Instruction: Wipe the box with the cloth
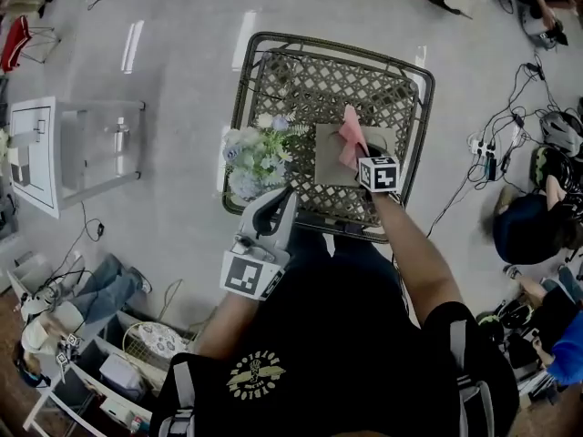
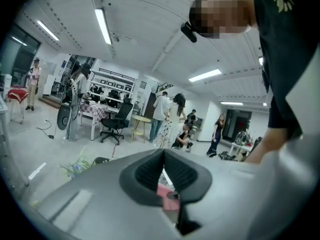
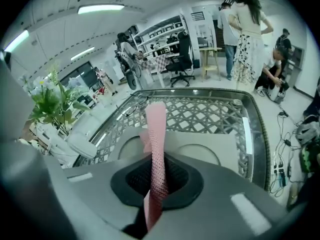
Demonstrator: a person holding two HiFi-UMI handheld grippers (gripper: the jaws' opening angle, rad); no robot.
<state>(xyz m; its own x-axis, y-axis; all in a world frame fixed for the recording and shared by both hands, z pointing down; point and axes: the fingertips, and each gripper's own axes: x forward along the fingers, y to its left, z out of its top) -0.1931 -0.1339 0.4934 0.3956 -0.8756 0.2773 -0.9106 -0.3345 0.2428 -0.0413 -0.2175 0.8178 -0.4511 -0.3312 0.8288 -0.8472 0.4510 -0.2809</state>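
Head view: A wicker table (image 1: pixel 244 71) with a lattice top stands on the grey floor. The box (image 1: pixel 330 157), flat and grey-beige, lies on the table right of centre. A bunch of flowers (image 1: pixel 253 153) sits at the table's left side, just beside the box. The right gripper (image 1: pixel 361 151) is over the near right part of the box, clamped on the pink cloth (image 1: pixel 351 133). The cloth runs from the jaws across the box top. Contact between cloth and box cannot be confirmed. The left gripper (image 1: pixel 286 196) is at the table's near edge, well apart from the box, pointing toward the flowers.

Left gripper view: The left gripper (image 2: pixel 164 154) has its jaws drawn together with nothing between them. It is aimed across the room, where people stand and an office chair (image 2: pixel 114 124) shows far off.

Right gripper view: The right gripper (image 3: pixel 156 159) is clenched on the cloth (image 3: pixel 156 126), which runs as a narrow strip away from the pads. The box (image 3: pixel 220 151) lies directly beyond the jaws on the table (image 3: pixel 252 129). The flowers (image 3: pixel 50 101) are at the left.
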